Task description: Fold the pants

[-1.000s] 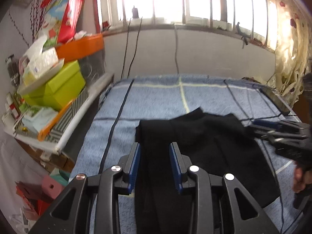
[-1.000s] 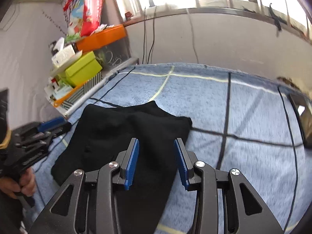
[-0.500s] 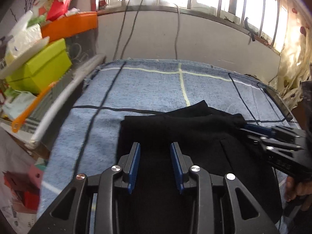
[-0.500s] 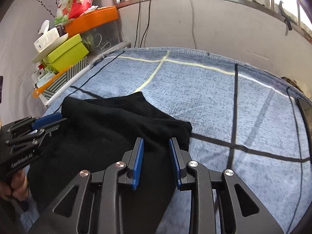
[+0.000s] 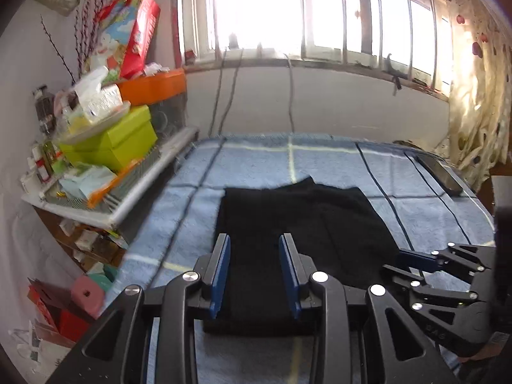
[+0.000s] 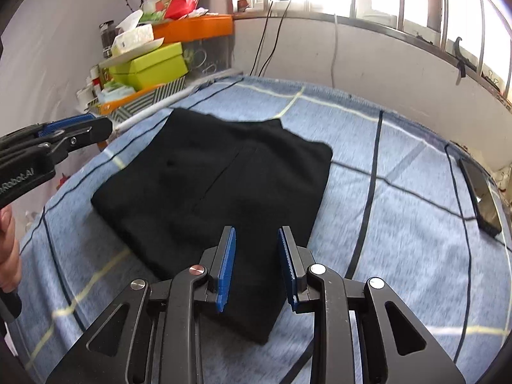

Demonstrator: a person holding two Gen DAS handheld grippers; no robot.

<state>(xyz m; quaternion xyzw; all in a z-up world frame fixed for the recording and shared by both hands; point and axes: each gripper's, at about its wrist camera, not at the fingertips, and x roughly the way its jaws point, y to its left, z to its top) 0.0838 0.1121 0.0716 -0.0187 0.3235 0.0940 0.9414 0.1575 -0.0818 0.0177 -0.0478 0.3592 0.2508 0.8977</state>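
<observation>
Black pants (image 6: 217,179) — folded flat on blue bed (image 6: 400,192).
Left gripper (image 5: 254,268), right gripper (image 6: 256,262) — both released, empty; careless regrasp risks dragging layers askew.

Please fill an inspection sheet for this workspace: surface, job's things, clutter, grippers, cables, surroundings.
Surface: blue checked blanket, flat.
Job's things: black pants, folded into a compact rectangle, lying flat.
Clutter: dark phone near the blanket's right edge, apart from the pants.
Grippers: left gripper and right gripper both open above the pants' near edge, nothing between the pads.
Cables: dark cables hang down the wall under the window.
Surroundings: shelf stacked with boxes at left; curtain at right.
</observation>
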